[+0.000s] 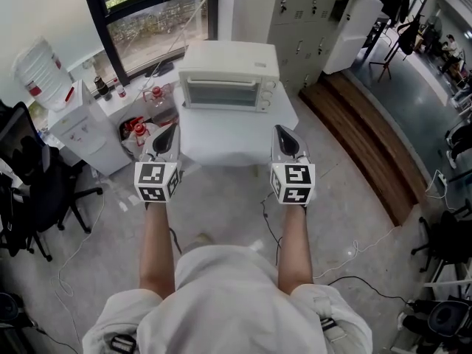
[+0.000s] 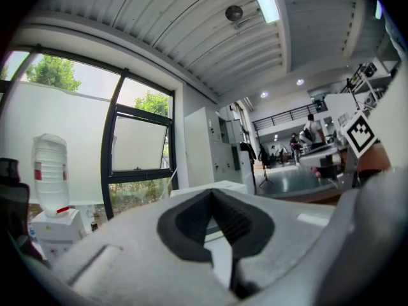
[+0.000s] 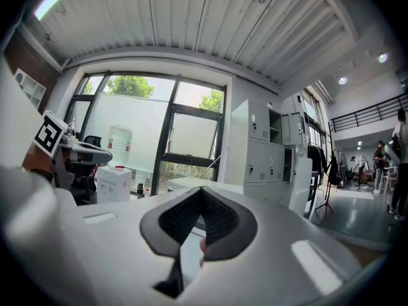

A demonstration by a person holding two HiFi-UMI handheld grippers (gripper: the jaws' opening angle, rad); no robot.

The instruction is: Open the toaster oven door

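Observation:
A white toaster oven (image 1: 228, 76) stands on a small white table (image 1: 236, 137), its glass door closed and its knobs on the right side. My left gripper (image 1: 168, 133) is held level at the table's near left corner, shut and empty. Over the near right corner my right gripper (image 1: 284, 134) is level too, shut with nothing in it. Both stop short of the oven. In the left gripper view the black pads (image 2: 220, 218) meet, with the oven top (image 2: 210, 187) just beyond. In the right gripper view the pads (image 3: 203, 217) also meet.
A water dispenser (image 1: 70, 109) with a bottle stands left of the table, and a black office chair (image 1: 33, 186) sits further left. Bottles and red items lie by the window. White lockers (image 1: 310, 21) rise behind the oven. Cables run across the floor.

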